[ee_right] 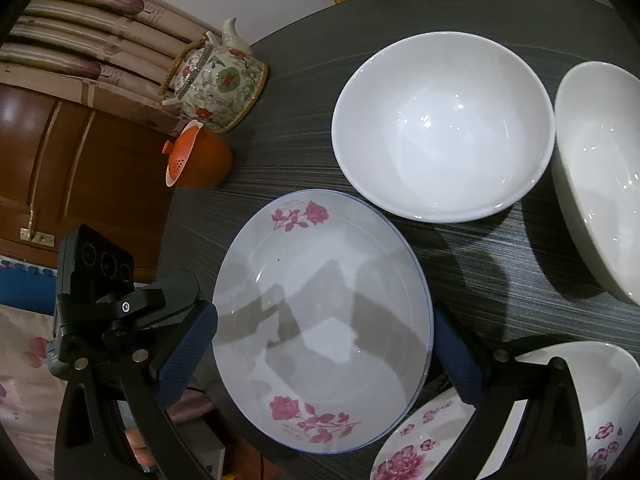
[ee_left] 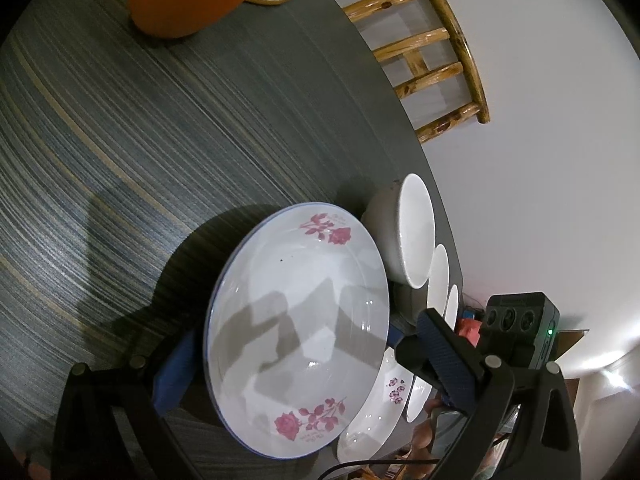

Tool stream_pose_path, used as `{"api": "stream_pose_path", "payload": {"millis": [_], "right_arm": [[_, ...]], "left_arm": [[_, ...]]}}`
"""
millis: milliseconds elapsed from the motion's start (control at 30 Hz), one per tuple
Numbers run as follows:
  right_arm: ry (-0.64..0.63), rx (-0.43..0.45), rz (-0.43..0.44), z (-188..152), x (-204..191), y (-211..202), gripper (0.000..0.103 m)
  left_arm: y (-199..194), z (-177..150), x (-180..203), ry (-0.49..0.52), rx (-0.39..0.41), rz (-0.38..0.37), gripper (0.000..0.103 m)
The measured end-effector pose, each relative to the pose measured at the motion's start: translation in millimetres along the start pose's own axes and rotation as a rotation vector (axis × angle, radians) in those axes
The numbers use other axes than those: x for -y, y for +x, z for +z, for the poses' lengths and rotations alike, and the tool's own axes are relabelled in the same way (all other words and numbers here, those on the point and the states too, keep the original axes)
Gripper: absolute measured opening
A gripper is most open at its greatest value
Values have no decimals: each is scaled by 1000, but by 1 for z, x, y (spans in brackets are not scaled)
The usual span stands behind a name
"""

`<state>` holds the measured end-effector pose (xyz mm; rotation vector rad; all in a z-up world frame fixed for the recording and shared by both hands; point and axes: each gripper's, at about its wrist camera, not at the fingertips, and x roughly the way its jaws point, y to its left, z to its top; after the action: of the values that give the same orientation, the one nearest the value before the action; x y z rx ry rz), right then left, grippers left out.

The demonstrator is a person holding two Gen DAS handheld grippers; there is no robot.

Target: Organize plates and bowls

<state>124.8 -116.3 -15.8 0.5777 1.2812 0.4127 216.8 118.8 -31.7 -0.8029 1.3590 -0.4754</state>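
The rose plate (ee_right: 324, 320) hides one left tool finger; frame edges crop the purple-flowered plate (ee_right: 420, 444).

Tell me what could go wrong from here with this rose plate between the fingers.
1. The rose plate sits between smooth-edged fingers; a rim grip could slip and drop it.
2. The flowered dish lies close beside it at the table edge, so a swing could knock it off.
3. The white bowl is near; lifting wide could clip it.

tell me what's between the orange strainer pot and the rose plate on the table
Nothing: only bare striped table lies between the orange strainer pot and the rose plate, clearest in the left wrist view.
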Motion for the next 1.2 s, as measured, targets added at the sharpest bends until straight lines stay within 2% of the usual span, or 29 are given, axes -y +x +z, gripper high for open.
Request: {"api": "stream_pose_path", "payload": {"millis": [733,1000,1200], "right_arm": [[8,42,13,-15,1,-28,103],[46,73,7,-38,21,-56,103],[85,97,-20,-61,48,-82,103]], "left_arm": [[-6,-21,30,45,-6,10,102],[9,-44,56,88,-43,14,102],[36,-67,78,121,-90,15,102]]}}
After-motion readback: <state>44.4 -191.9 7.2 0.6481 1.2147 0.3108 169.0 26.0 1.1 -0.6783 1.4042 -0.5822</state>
